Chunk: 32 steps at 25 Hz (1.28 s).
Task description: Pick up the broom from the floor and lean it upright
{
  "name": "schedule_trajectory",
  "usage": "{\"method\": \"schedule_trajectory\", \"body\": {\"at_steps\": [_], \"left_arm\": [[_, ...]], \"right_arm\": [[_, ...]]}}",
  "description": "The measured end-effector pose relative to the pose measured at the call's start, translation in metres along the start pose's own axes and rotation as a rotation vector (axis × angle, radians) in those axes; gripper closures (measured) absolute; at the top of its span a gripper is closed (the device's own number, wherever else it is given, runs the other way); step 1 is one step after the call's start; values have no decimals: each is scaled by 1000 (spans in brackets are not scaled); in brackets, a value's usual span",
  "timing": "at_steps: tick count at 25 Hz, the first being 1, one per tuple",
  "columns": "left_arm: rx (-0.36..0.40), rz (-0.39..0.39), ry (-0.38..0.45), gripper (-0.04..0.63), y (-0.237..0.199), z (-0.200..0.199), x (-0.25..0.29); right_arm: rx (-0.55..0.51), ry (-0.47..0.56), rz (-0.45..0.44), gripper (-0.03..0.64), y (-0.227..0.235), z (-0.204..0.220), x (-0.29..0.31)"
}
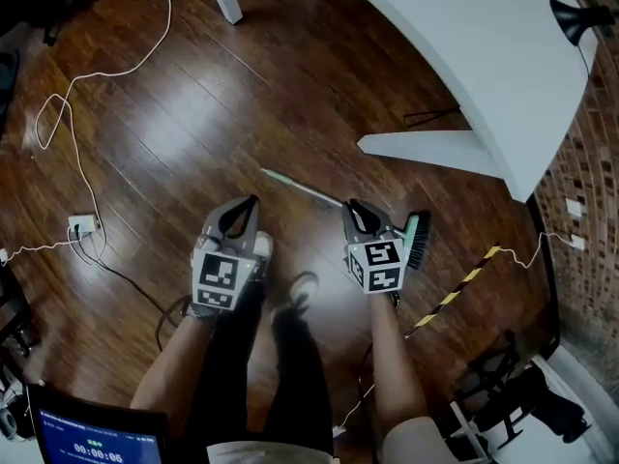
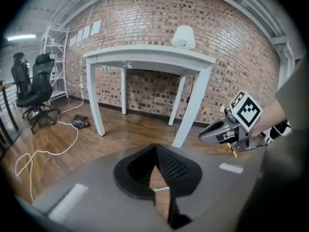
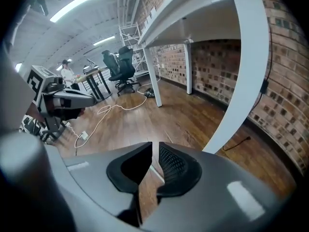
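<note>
The broom lies flat on the wooden floor. Its pale green handle [image 1: 302, 188] runs up-left from its dark brush head [image 1: 418, 240]. My right gripper [image 1: 351, 204] hovers just over the handle near the brush end. Its jaws stand a narrow gap apart [image 3: 154, 146], and a pale strip of handle [image 3: 155, 173] shows through that gap on the floor below. My left gripper [image 1: 253, 201] hangs to the left of the handle, its fingertips meeting at a point [image 2: 155, 148] with nothing held. Through its lower gap a bit of the handle [image 2: 160, 189] is visible.
A white table [image 1: 464, 37] stands ahead on the right, its leg foot [image 1: 426, 148] close beyond the broom. A white cable [image 1: 73, 114] runs to a floor outlet [image 1: 82, 225] on the left. Striped tape [image 1: 464, 278] lies right of the brush. Office chairs [image 2: 34, 95] stand far left.
</note>
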<state>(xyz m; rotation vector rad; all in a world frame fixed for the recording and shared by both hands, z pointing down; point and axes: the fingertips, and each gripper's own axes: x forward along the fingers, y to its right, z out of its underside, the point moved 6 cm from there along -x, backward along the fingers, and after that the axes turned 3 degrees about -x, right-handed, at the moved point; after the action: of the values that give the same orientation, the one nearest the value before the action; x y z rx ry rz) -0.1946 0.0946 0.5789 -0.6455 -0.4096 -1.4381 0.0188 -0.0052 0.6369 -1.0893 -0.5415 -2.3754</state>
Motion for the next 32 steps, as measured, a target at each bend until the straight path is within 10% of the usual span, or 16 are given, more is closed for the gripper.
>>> {"method": "schedule_trajectory", "body": {"at_steps": [19,32], "left_arm": [[-42,60,-126,595,-18,222,132],[-15,82,-145,595,-27,266,167]], "right_arm": [[-104,-252,-31,550,6,213,237],[-374,-409,-68,502,0,271,316]]}}
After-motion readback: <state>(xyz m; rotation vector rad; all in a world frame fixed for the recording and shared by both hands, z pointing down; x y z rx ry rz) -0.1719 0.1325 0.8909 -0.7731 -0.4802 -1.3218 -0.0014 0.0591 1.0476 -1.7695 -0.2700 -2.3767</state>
